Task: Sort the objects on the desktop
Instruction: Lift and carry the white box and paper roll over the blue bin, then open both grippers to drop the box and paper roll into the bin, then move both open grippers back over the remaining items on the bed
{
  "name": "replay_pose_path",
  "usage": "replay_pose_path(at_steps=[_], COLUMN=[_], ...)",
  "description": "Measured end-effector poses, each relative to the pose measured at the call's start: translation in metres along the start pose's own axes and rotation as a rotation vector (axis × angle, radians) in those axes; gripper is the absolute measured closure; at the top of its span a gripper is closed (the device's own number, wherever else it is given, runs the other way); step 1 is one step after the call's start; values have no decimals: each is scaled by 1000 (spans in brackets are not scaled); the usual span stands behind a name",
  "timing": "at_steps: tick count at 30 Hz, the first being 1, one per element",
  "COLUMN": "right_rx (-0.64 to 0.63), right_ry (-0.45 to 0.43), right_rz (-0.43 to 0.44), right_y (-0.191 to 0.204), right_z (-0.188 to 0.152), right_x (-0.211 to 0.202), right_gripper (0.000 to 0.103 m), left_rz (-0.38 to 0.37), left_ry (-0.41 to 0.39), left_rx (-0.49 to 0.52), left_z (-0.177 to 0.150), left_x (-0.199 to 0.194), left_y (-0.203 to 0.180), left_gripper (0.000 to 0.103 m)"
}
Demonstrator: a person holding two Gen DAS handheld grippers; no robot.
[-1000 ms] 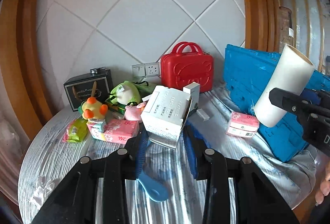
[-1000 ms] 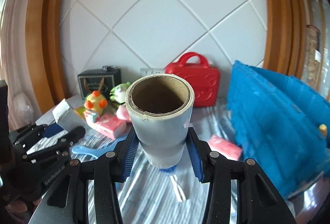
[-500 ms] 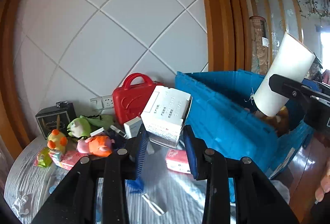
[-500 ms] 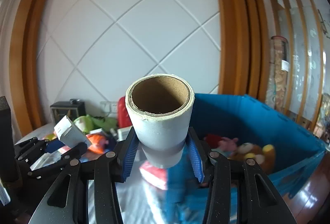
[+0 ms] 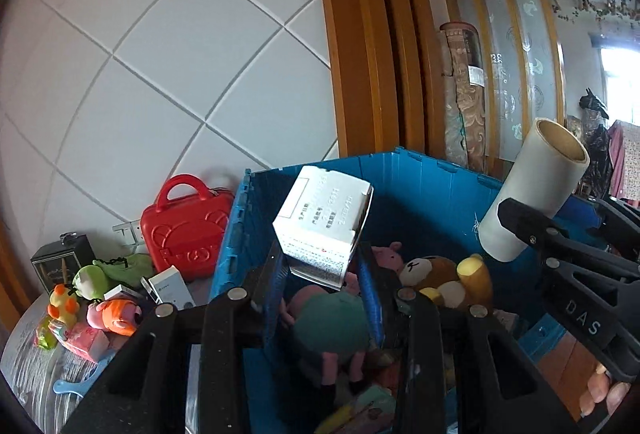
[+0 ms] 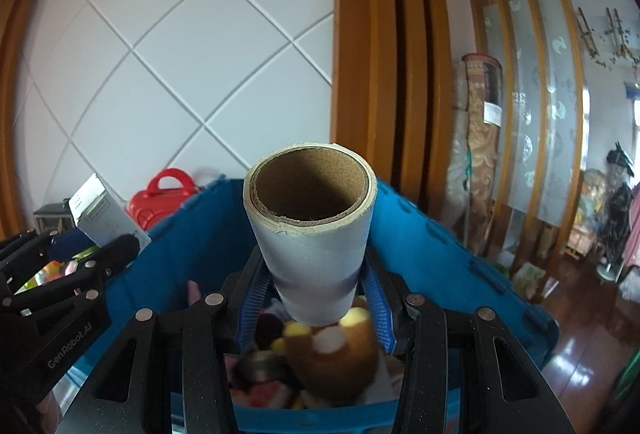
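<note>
both hand-held grippers are hanging over the bin (image 5: 424, 186): left (image 5: 322, 270) pinching box (image 5: 324, 222), right (image 6: 312, 286) pinching upright roll (image 6: 312, 226).

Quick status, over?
Left gripper shut on white box. Right gripper shut on cardboard roll. Both over blue crate; soft toys inside.

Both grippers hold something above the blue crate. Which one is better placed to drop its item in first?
Probably the right gripper. Its roll hangs over the soft toys inside the blue crate. The left gripper holds its white box nearer the crate's left wall, so it looks less centred.
</note>
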State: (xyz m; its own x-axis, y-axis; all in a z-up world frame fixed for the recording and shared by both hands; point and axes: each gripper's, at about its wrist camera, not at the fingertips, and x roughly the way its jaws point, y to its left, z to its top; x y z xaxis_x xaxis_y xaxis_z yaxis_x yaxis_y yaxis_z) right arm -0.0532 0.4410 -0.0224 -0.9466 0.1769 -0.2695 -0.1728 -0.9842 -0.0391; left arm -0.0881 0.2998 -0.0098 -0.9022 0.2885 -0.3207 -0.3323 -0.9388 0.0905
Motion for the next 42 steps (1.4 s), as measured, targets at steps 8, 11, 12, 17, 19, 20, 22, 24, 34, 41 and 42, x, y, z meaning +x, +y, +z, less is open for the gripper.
replay_pose_path(at_steps=[8,11,12,17,19,20,22,24,34,41,42], right_rx=[0,-2,-4,-10,-13,-13,-13,-13,4,12,8], right_ry=[53,63,64,69,75,76,73,58,20,-17,-19], right_rz=[-3,2,2,3,2,1,-7,-17,-30,-31,-31], right_y=[-38,-46,-48,-51,-49,-50,-51,-52,-52,-49,-47], right_z=[-7,-9,-9,-12,-13,-13,-12,-10,-5,0,1], right_x=[27,32,33,38,40,41,42,41,30,15,14], right_gripper=[57,57,57,57,57,57,57,55,4,0,0], left_rz=[-2,-2,-2,0,3,5,12,6,27,45,49], left_ry=[53,57,57,63,67,70,79,100,69,55,52], left_rx=[22,27,28,29,25,21,11,5,-4,-36,-42], left_z=[2,3,4,6,6,6,6,6,6,4,4], left_x=[23,26,27,32,34,35,37,40,25,10,8], left_y=[-32,-39,-40,-43,-42,-42,-41,-39,-32,-13,-10], left_gripper=[69,69,69,69,69,69,69,67,25,24,24])
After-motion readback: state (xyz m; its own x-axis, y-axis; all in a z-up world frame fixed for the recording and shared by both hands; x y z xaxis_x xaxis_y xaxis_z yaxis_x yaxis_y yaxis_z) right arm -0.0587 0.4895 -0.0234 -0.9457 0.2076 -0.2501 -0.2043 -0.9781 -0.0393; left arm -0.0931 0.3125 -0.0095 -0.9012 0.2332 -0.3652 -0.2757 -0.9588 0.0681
